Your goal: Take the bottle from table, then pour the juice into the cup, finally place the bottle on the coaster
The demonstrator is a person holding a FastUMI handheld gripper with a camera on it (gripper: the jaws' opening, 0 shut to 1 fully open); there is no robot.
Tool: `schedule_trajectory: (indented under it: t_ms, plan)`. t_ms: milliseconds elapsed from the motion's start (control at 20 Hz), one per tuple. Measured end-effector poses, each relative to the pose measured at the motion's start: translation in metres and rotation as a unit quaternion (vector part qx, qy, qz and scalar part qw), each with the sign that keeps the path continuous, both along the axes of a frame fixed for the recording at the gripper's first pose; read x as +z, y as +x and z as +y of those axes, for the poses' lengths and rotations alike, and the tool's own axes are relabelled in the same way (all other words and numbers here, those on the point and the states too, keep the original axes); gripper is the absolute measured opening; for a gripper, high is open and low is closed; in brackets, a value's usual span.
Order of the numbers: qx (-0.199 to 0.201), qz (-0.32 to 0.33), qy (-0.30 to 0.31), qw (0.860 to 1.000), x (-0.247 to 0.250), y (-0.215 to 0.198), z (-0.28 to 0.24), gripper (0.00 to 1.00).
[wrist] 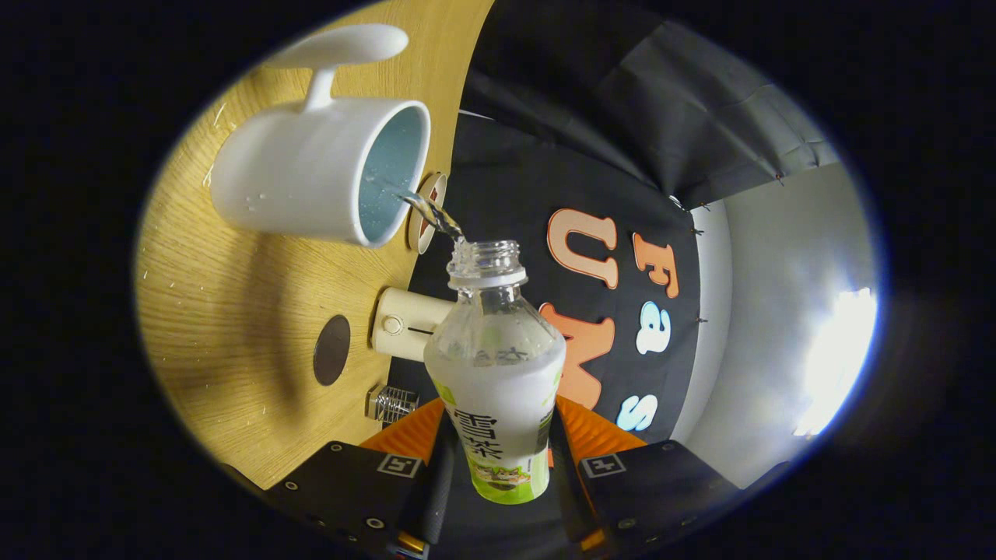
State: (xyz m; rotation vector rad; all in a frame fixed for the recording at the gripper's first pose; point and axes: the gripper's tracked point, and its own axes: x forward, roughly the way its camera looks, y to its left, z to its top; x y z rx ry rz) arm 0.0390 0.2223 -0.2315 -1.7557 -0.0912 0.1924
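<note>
My gripper [498,459] is shut on a clear plastic bottle [498,365] with a white and green label, both fingers pressing its sides. The whole view is rolled, so the bottle is tipped over toward the table. Its cap is off, and a thin stream of liquid [432,214] runs from the open neck into a white mug [319,167] with a pale blue inside. The mug stands on the wooden table [226,311], just beyond the bottle's mouth. A dark round coaster [331,350] lies on the table beside the bottle's body.
A round wooden disc [426,210] lies behind the mug near the table's edge. A cream-coloured box-like object [405,323] and a small clear faceted glass piece [391,404] sit at the table's edge near the coaster. Water drops dot the mug's outside.
</note>
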Motion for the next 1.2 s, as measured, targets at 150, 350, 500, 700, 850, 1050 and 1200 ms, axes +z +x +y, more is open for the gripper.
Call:
schedule_trajectory:
  t_ms: [150, 350, 500, 700, 850, 1050, 1200]
  plan:
    - [0.002, -0.008, -0.006, 1.000, 0.004, 0.003, -0.002, 0.60]
    - [0.014, -0.016, -0.018, 1.000, 0.009, 0.003, 0.003, 0.60]
    - [0.020, -0.020, -0.026, 0.999, 0.010, 0.007, 0.002, 0.60]
    - [0.027, -0.027, -0.038, 0.999, 0.014, 0.007, 0.004, 0.60]
    - [0.033, -0.029, -0.050, 0.998, 0.012, 0.007, 0.005, 0.60]
    - [0.044, -0.035, -0.065, 0.996, 0.015, 0.007, 0.008, 0.60]
    - [0.050, -0.040, -0.073, 0.995, 0.017, 0.008, 0.008, 0.59]
